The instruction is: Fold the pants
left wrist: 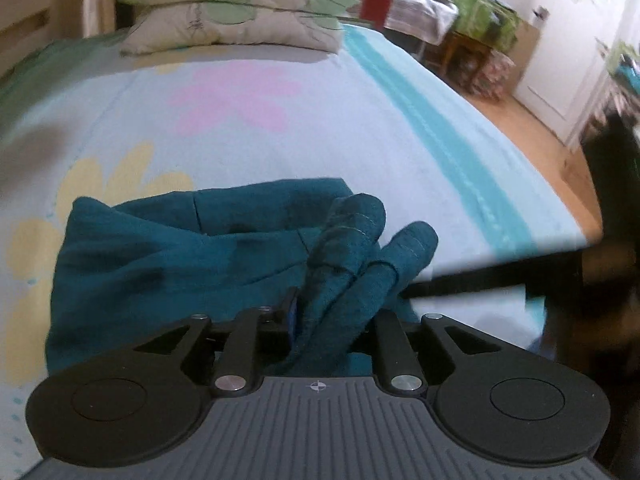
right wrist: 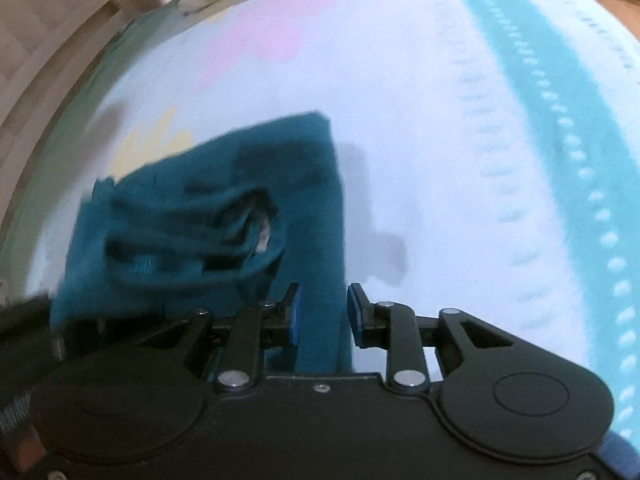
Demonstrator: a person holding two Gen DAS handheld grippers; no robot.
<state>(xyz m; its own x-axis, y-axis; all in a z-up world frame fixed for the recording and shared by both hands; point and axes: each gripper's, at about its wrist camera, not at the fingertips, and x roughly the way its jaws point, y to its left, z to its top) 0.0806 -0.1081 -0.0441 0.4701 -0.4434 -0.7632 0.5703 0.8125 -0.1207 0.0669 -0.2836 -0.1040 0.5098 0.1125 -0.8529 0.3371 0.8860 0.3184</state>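
Observation:
The teal pants (left wrist: 168, 252) lie bunched on the flowered bedsheet (left wrist: 280, 128). My left gripper (left wrist: 332, 312) is shut on a thick roll of the pants' fabric that bulges up between its fingers; the right finger is hidden under the cloth. In the right wrist view the pants (right wrist: 224, 200) spread to the left, folded over with loops of fabric on top. My right gripper (right wrist: 323, 312) has its blue pads (right wrist: 294, 312) apart, with a strip of the pants' edge running between them; the pads do not press it.
Two leaf-print pillows (left wrist: 232, 8) lie at the head of the bed. A teal stripe (left wrist: 452, 136) runs along the bed's right edge, with wooden floor (left wrist: 536, 128) beyond. A wooden bed frame (right wrist: 52, 48) stands at the left.

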